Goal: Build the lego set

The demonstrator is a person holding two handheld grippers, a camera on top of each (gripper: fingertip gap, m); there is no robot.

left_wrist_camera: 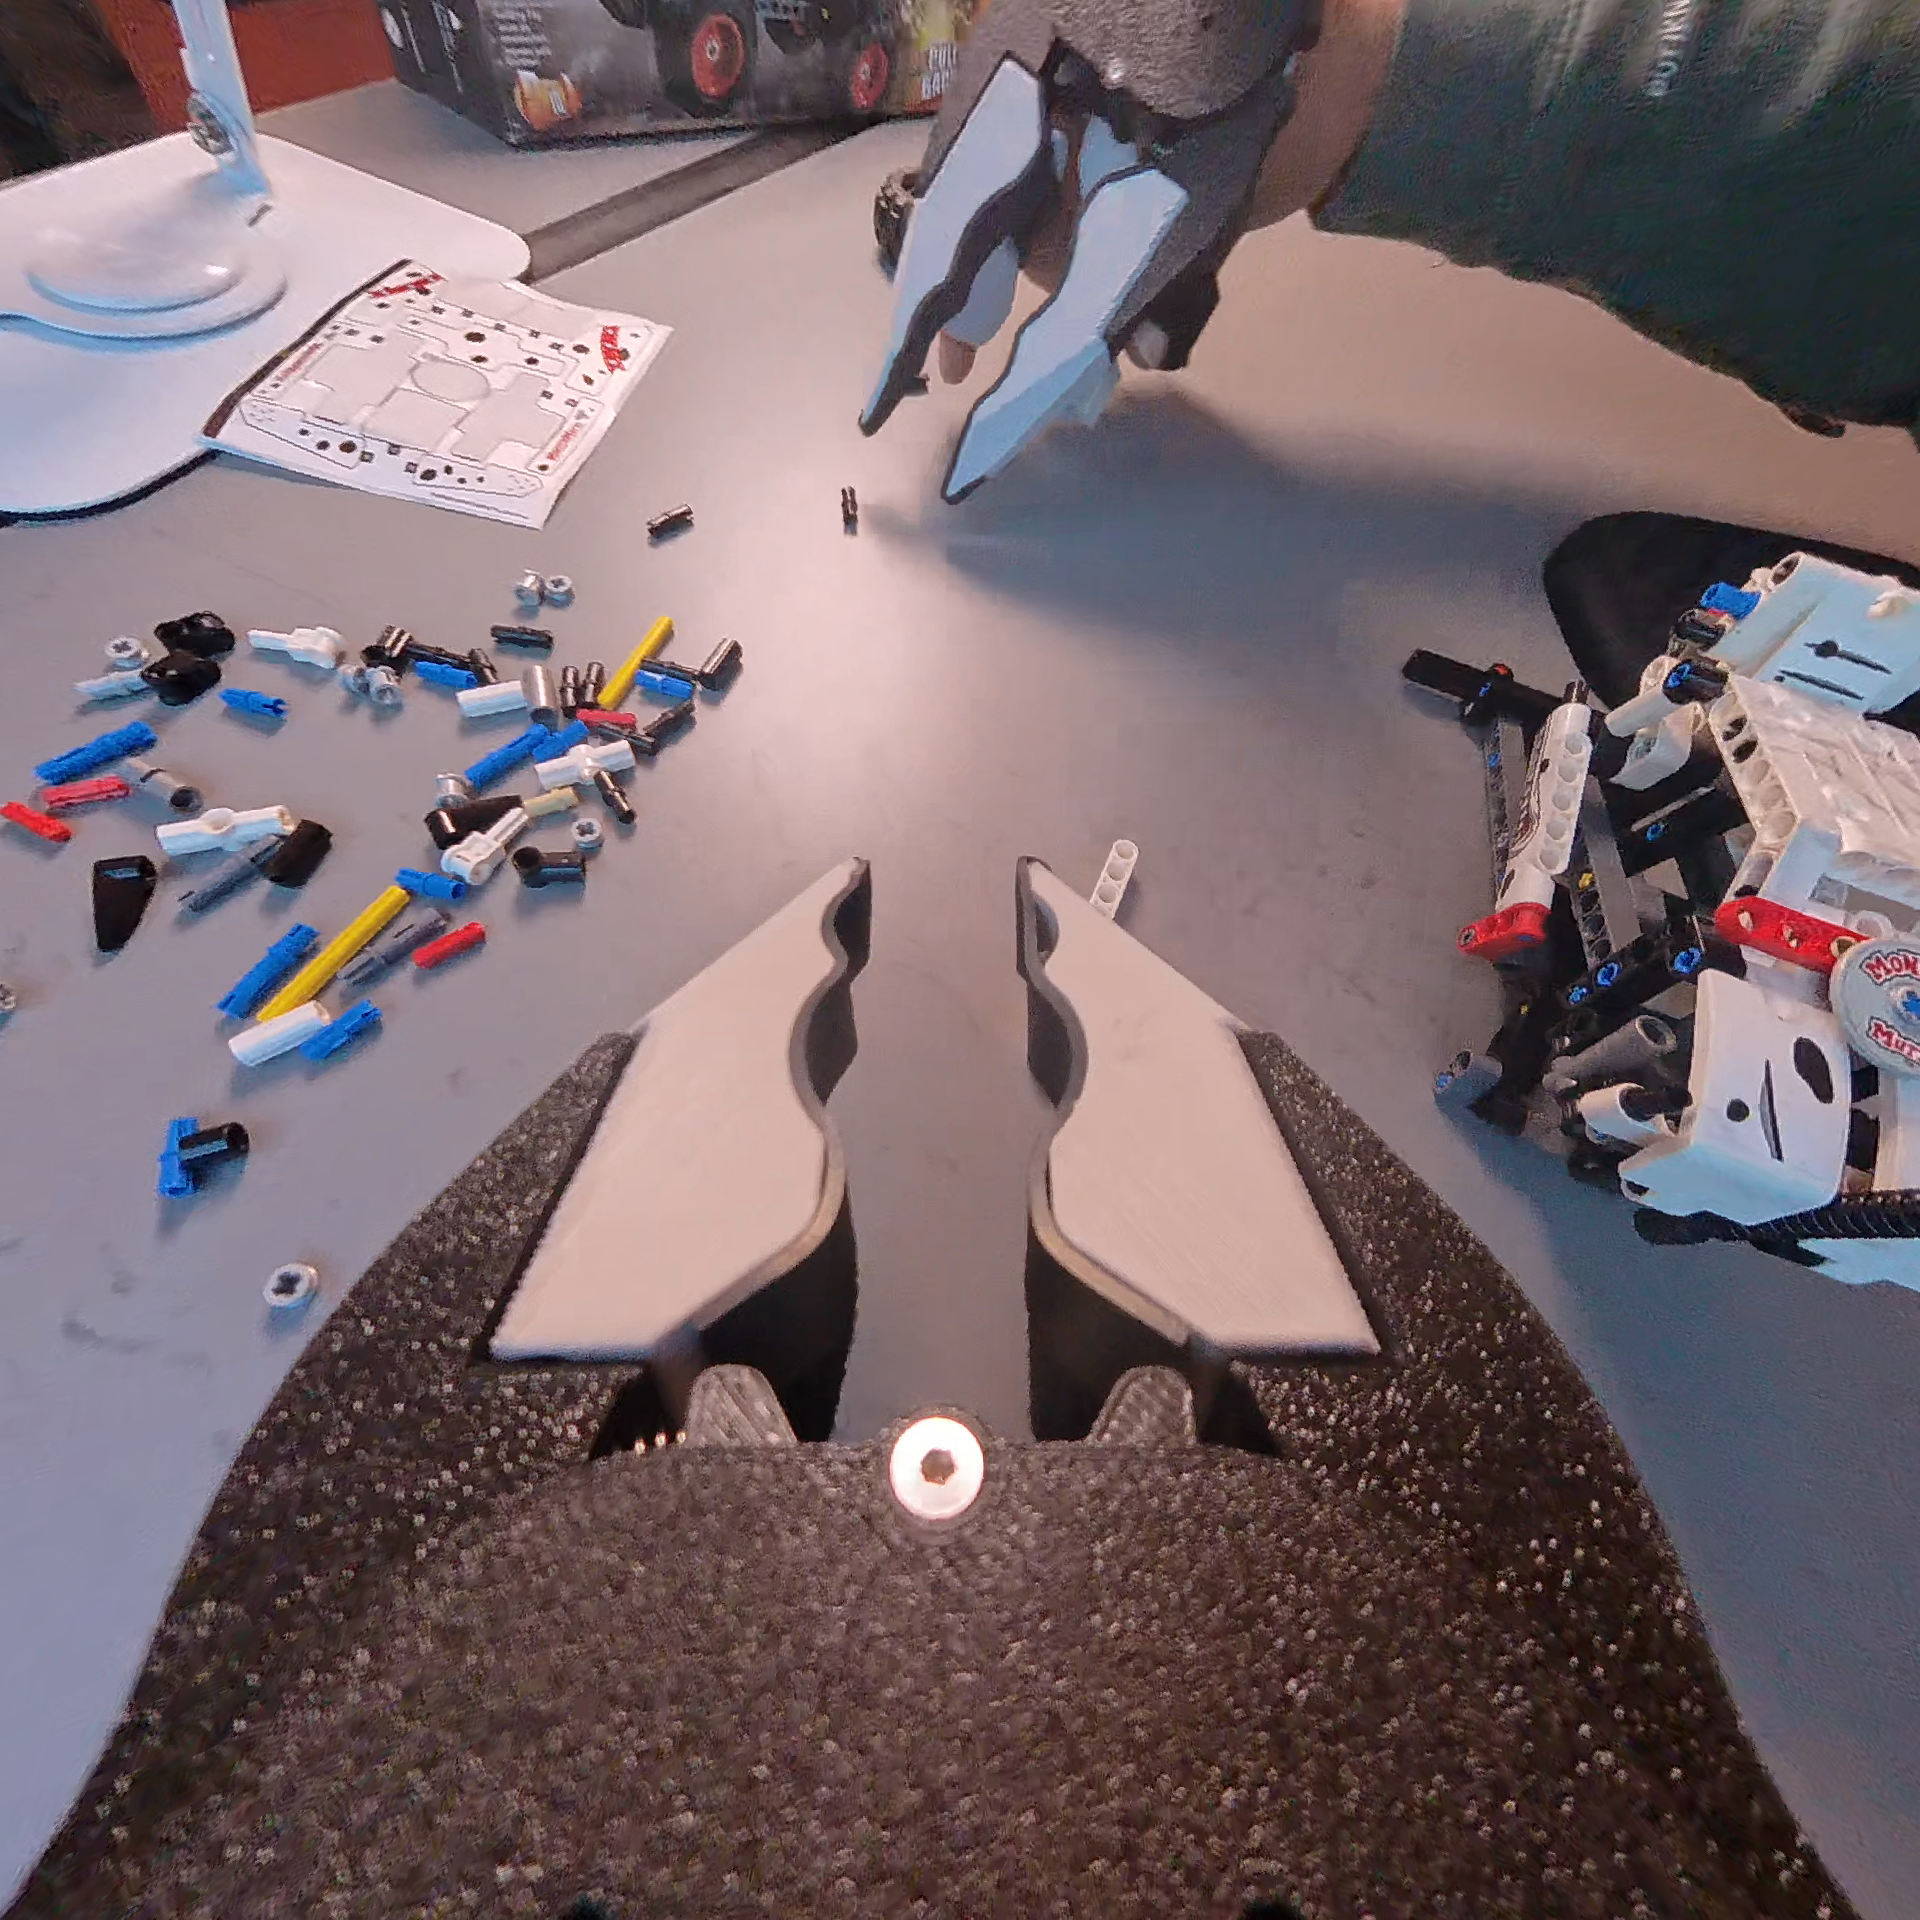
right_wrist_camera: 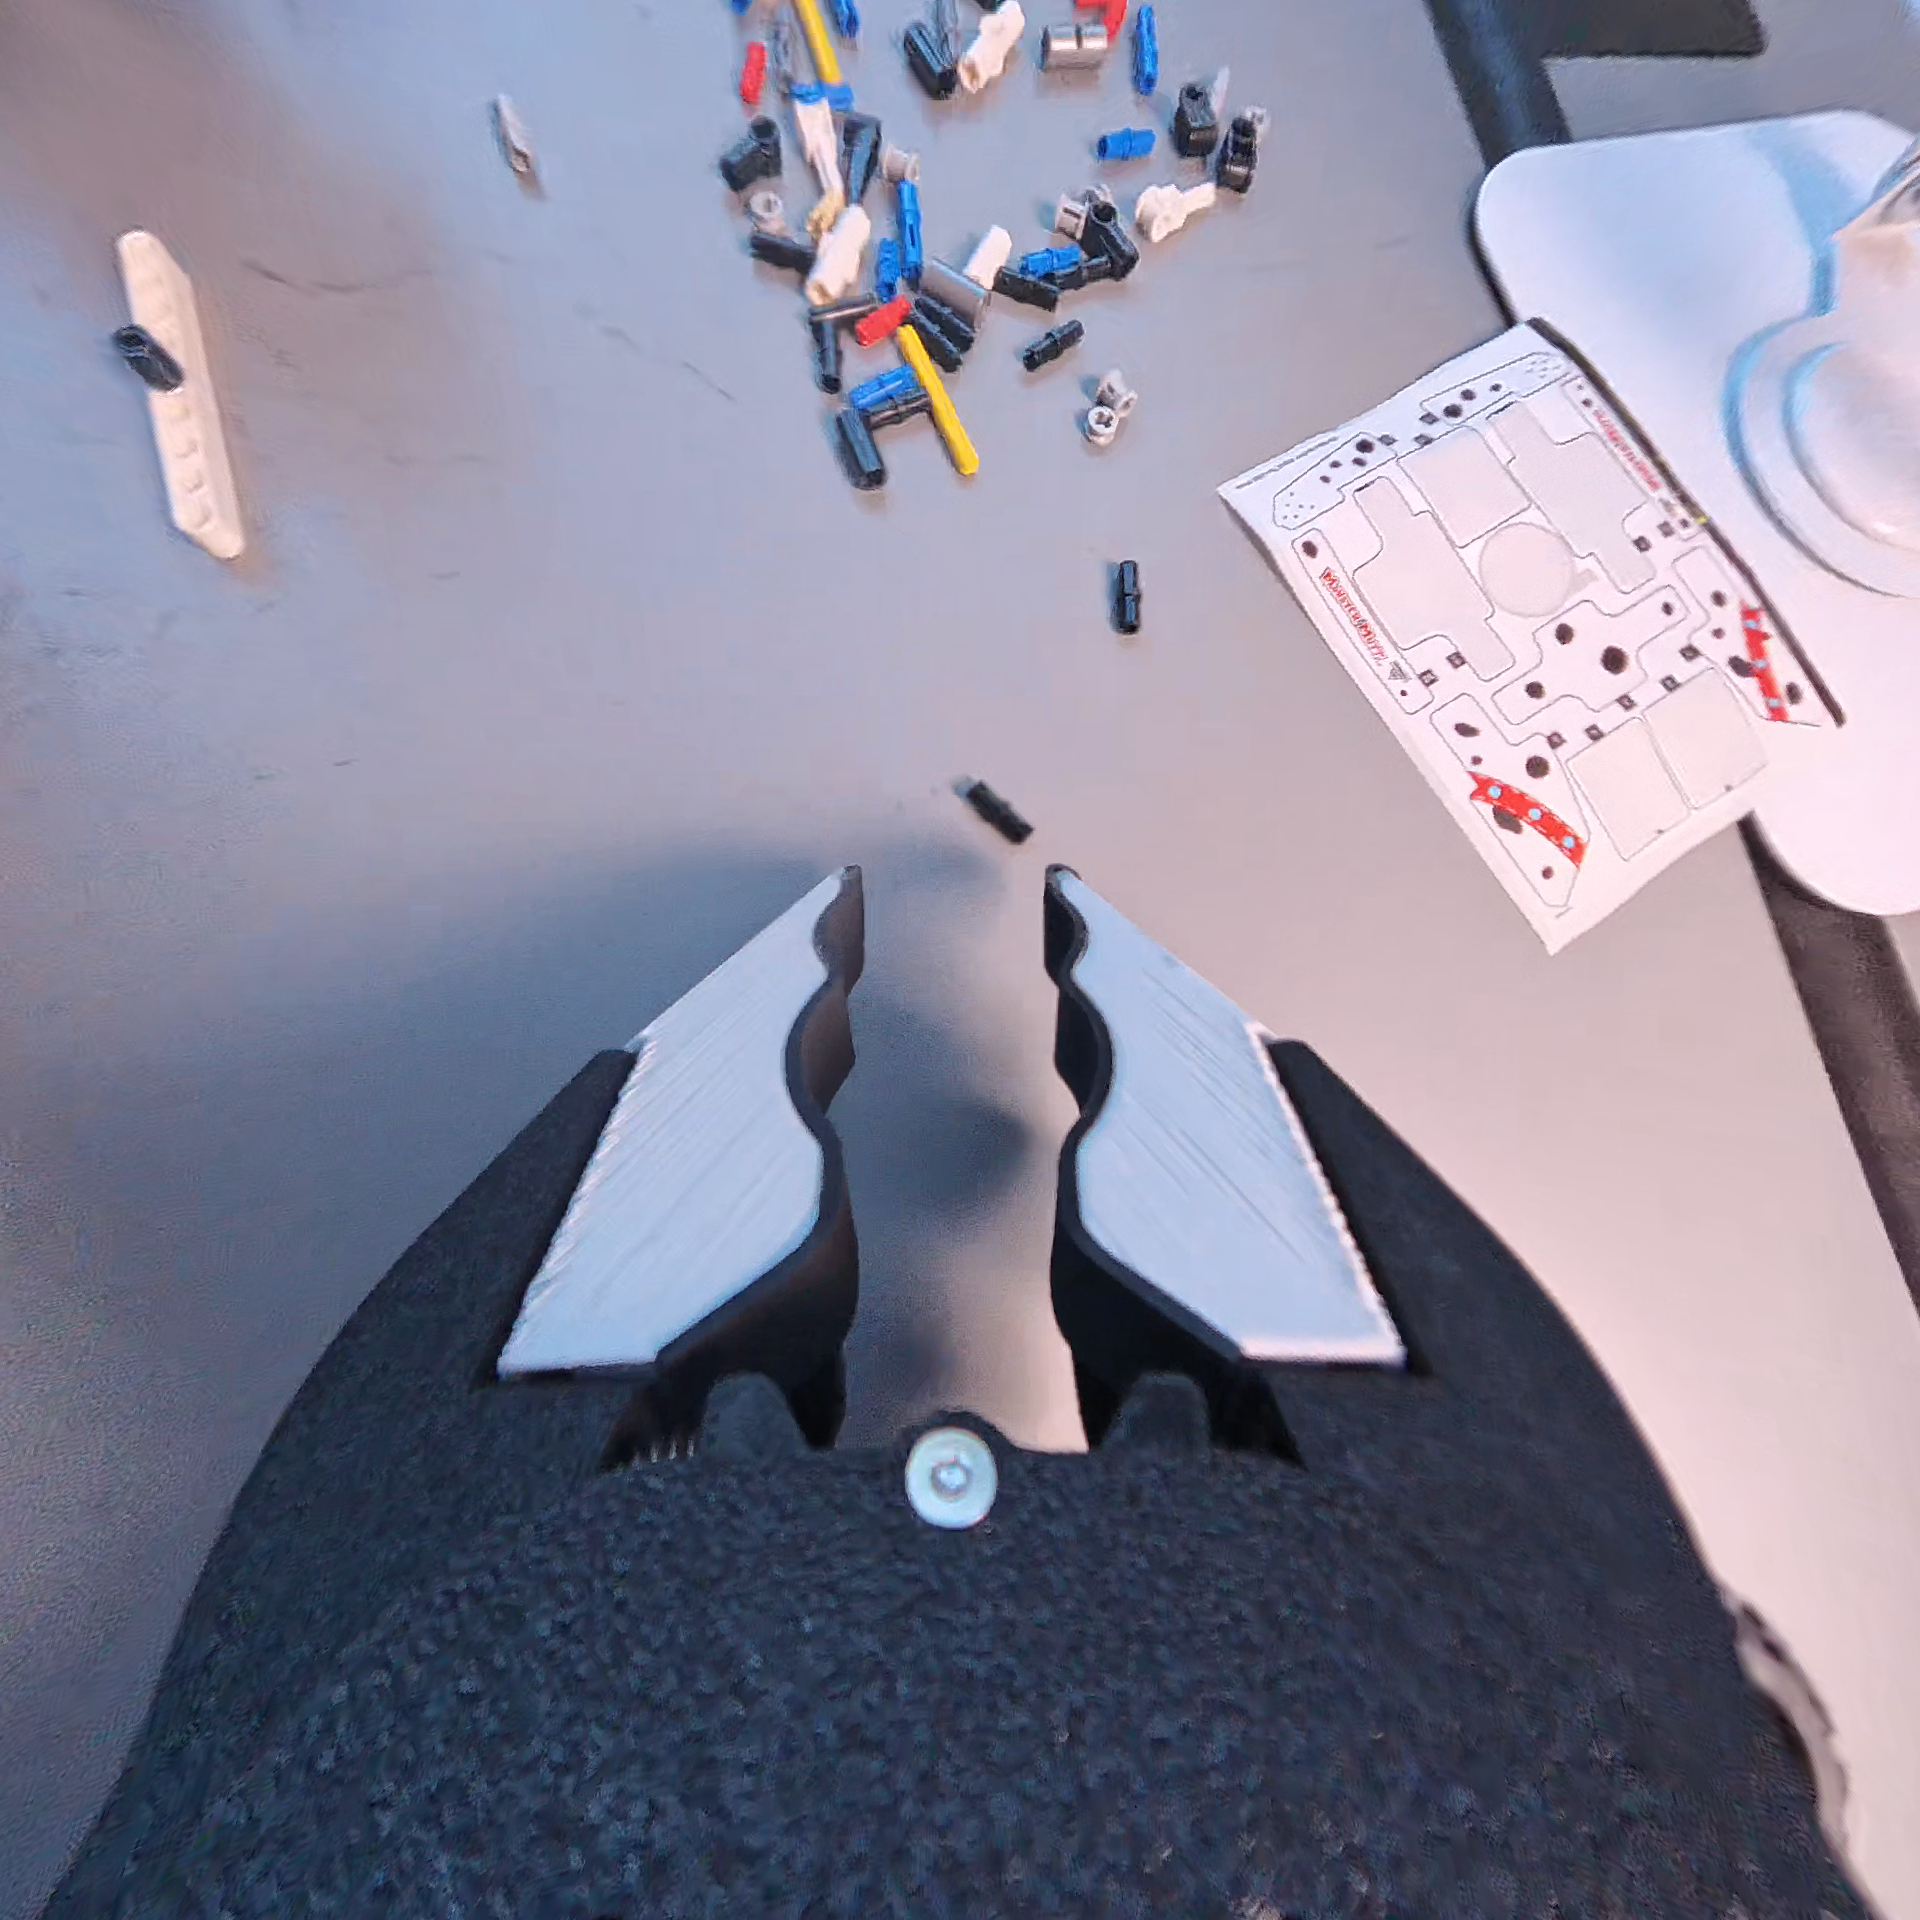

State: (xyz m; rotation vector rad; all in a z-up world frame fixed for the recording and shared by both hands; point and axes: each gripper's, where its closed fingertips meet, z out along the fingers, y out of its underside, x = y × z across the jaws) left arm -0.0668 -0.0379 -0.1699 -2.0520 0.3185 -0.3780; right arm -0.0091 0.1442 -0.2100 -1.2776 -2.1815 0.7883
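A half-built white, black and red Lego truck (left_wrist_camera: 1704, 914) lies at the right of the grey table. Loose pieces (left_wrist_camera: 364, 790) lie scattered at the left; they also show at the top of the right wrist view (right_wrist_camera: 935, 239). My left gripper (left_wrist_camera: 943, 878) is open and empty above bare table. My right gripper (right_wrist_camera: 954, 883) is open and empty; in the left wrist view it (left_wrist_camera: 914, 457) hovers just above a small black pin (left_wrist_camera: 850, 506). That pin (right_wrist_camera: 995, 810) lies just beyond its tips. A second black pin (right_wrist_camera: 1125, 595) lies farther on.
A sticker sheet (left_wrist_camera: 436, 395) lies at the back left, partly on a white stand base (left_wrist_camera: 125, 312). The set's box (left_wrist_camera: 665, 62) stands at the back. A white beam with a black pin (right_wrist_camera: 182, 400) lies near my left gripper (left_wrist_camera: 1114, 878). Some 20 cm of space lies between my two pairs of fingers.
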